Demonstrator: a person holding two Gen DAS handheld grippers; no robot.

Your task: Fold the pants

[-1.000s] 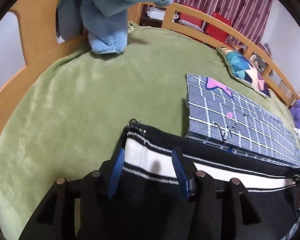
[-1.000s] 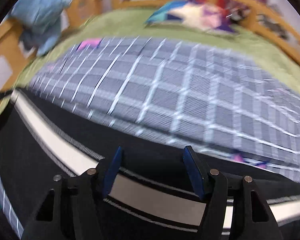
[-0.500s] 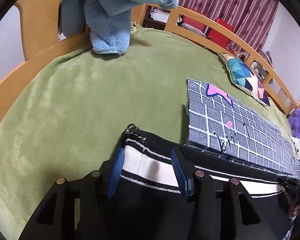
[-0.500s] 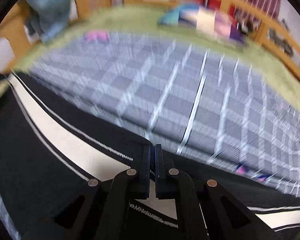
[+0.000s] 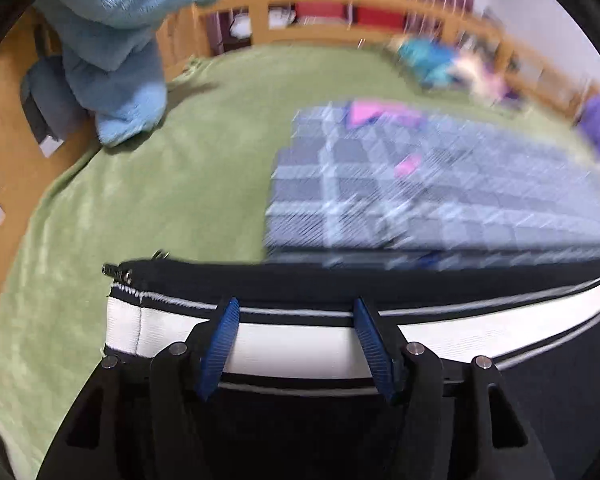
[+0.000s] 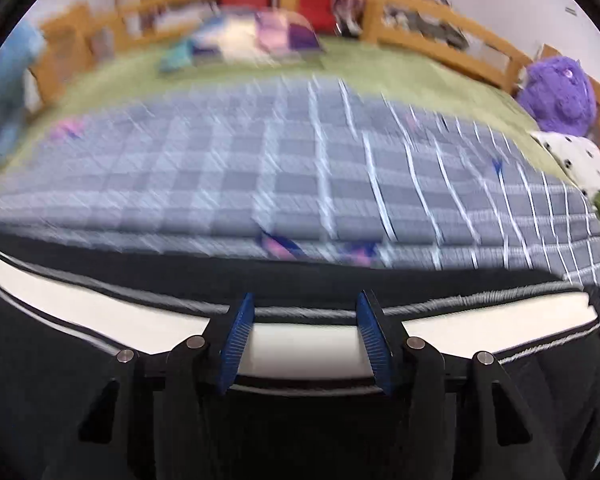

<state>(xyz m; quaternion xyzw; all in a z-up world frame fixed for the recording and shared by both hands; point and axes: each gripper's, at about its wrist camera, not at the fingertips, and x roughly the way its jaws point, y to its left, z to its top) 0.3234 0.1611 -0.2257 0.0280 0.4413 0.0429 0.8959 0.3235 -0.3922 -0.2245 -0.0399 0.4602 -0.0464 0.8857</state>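
Note:
Black pants [image 5: 300, 432] with a white side stripe [image 5: 292, 344] lie flat on the green blanket at the near edge of both views. My left gripper [image 5: 296, 344] is open, its blue pads either side of the stripe near the pants' left end with a zipper [image 5: 116, 270]. My right gripper [image 6: 306, 342] is open over the same stripe [image 6: 304, 346] near the pants' right end [image 6: 560, 320]. Neither holds fabric. Both views are blurred by motion.
A grey checked folded garment [image 5: 440, 192] lies just beyond the pants, also in the right wrist view [image 6: 300, 176]. A blue plush blanket [image 5: 116, 48] hangs on the wooden bed frame at left. A purple plush toy [image 6: 556, 92] and a colourful pillow [image 6: 252, 40] sit farther back.
My right gripper was shut on the stripe half a second ago and has opened. Both grippers have swung sideways; the left one stayed open.

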